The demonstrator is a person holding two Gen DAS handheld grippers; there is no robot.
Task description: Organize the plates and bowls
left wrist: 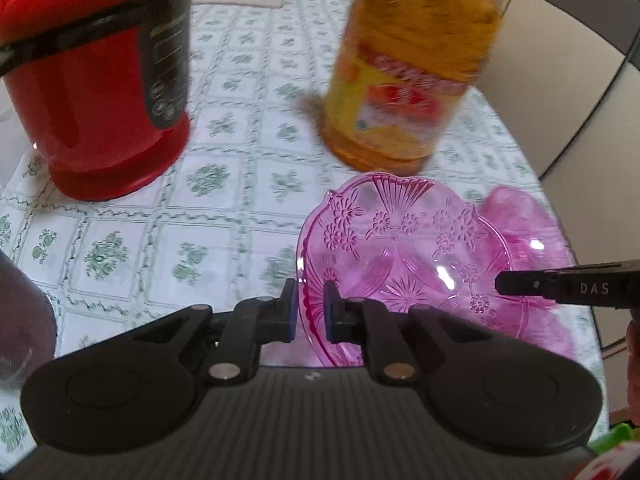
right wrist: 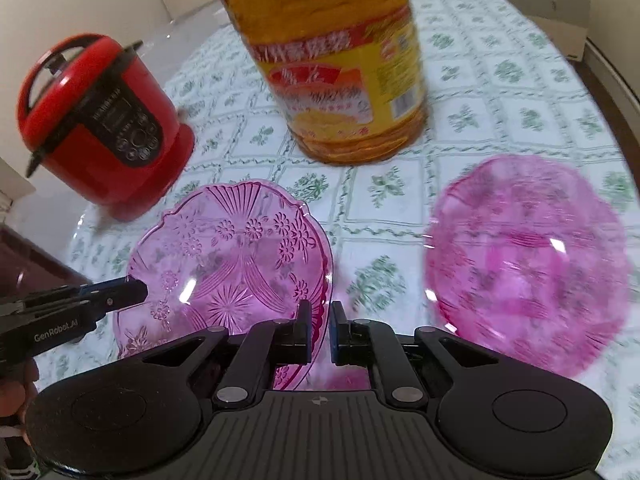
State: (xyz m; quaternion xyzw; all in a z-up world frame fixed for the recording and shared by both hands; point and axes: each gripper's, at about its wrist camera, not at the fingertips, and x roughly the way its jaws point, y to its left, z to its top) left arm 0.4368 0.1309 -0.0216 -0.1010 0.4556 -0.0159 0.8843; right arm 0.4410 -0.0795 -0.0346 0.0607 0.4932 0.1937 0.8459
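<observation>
A pink clear plastic plate (left wrist: 404, 256) with embossed flowers is held above the table, level with both grippers. My left gripper (left wrist: 310, 306) is shut on its left rim. My right gripper (right wrist: 320, 330) is shut on its right rim; the plate also shows in the right wrist view (right wrist: 232, 264). The right gripper shows from the side in the left wrist view (left wrist: 560, 288), and the left gripper in the right wrist view (right wrist: 80, 300). A second pink dish (right wrist: 528, 264) lies on the table to the right, blurred; the left wrist view shows it (left wrist: 516, 212) behind the held plate.
A red rice cooker (left wrist: 96, 80) stands at the left of the flowered tablecloth (left wrist: 224, 216). A big yellow oil bottle (left wrist: 404, 68) stands just beyond the plates. The table's rounded edge runs along the right. A dark object (left wrist: 20, 320) is at the left edge.
</observation>
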